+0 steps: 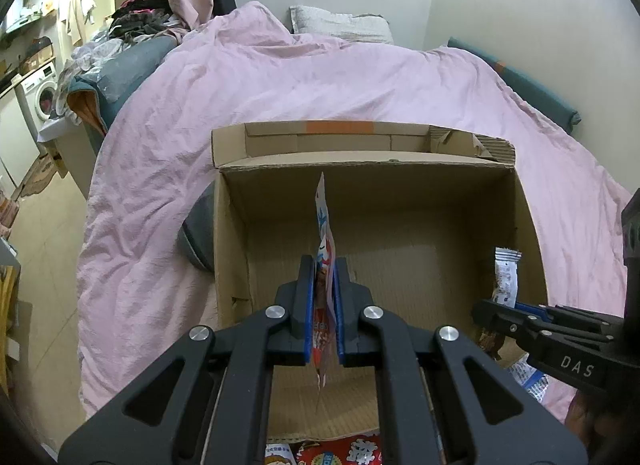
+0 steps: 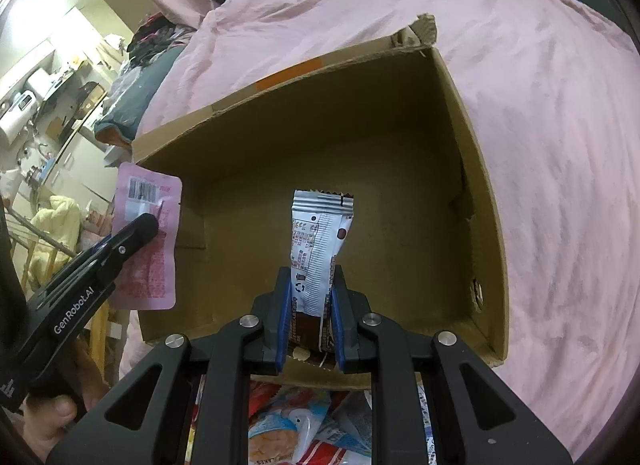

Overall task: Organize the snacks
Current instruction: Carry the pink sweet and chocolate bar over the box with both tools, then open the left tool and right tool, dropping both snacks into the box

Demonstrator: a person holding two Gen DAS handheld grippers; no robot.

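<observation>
**Both claws loaded over the open carton**

Pink bedding [image 1: 360, 77] covers the bed and carries the work area; a grey pillow [image 1: 340, 23] lies at the 12 o'clock end of the left wrist view, and a washing machine [image 1: 42, 95] stands at 9 o'clock beyond the bed.

1. Cardboard box [image 1: 400, 193]: it sits on the bedding, top open, far flap folded back. I see bare cardboard on its floor in both views.

2. Left claw [image 1: 324, 265]: clenched on a flat pink snack pouch [image 1: 323, 225]. In the left wrist view I see the pouch edge-on, upright between the blue pads, its top rising toward 12 o'clock over the box interior. In the right wrist view the same pouch [image 2: 148, 241] shows its barcode side at 9 o'clock, at the box's near-left corner.

3. Right claw [image 2: 310, 277]: clenched on a silver-and-brown snack bar [image 2: 320, 237]. The brown end is gripped between the pads; the silver crimped end points to 12 o'clock above the box floor. In the left wrist view this bar [image 1: 506, 277] appears at 3 o'clock, by the box's right wall.

4. Loose snack packets [image 2: 304, 425]: these lie in a pile at 6 o'clock, just outside the box's near wall, below both claws.

5. Hand [image 2: 52, 421]: partly visible at 8 o'clock in the right wrist view, holding the left gripper body.
</observation>
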